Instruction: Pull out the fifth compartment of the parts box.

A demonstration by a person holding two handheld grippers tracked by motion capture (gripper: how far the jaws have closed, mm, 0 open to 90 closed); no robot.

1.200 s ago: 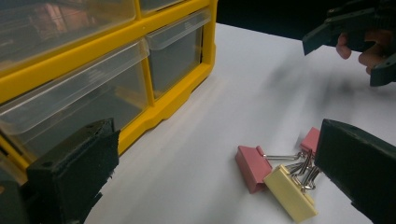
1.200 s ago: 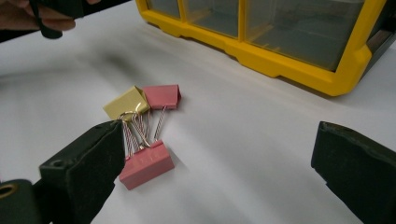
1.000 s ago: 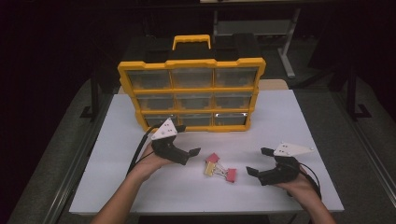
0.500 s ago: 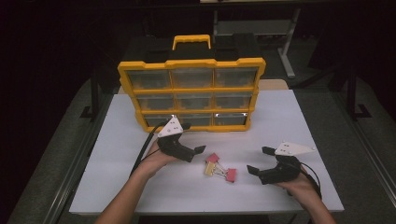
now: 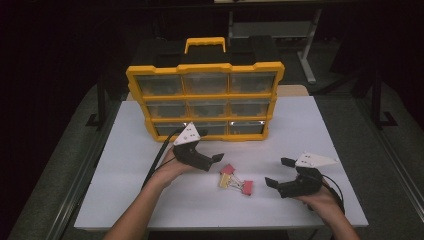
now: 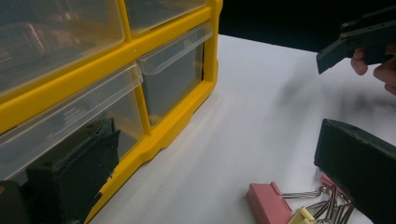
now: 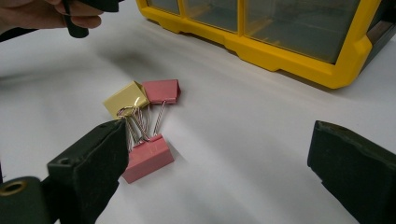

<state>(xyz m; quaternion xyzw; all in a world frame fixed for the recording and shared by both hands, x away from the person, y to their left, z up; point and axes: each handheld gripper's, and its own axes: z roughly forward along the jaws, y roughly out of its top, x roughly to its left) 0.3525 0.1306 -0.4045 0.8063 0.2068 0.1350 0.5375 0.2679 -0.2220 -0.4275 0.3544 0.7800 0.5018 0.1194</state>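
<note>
Left hand-held gripper (image 5: 212, 161) closes in on the binder clips (image 5: 235, 180).
It has moved right toward them, jaws wide and empty; the right hand-held gripper (image 5: 279, 173) waits, wide, on the desk (image 5: 320, 125).

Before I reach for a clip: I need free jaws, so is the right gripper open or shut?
Open. The right gripper has its two black jaws spread wide with bare table between them, beside the pink and yellow binder clips.

No lettering, label, brand or number can be read anywhere: the yellow drawer organizer (image 5: 205, 100), the binder clips (image 5: 235, 180) and the white table (image 5: 310, 130) carry no legible marks.
</note>
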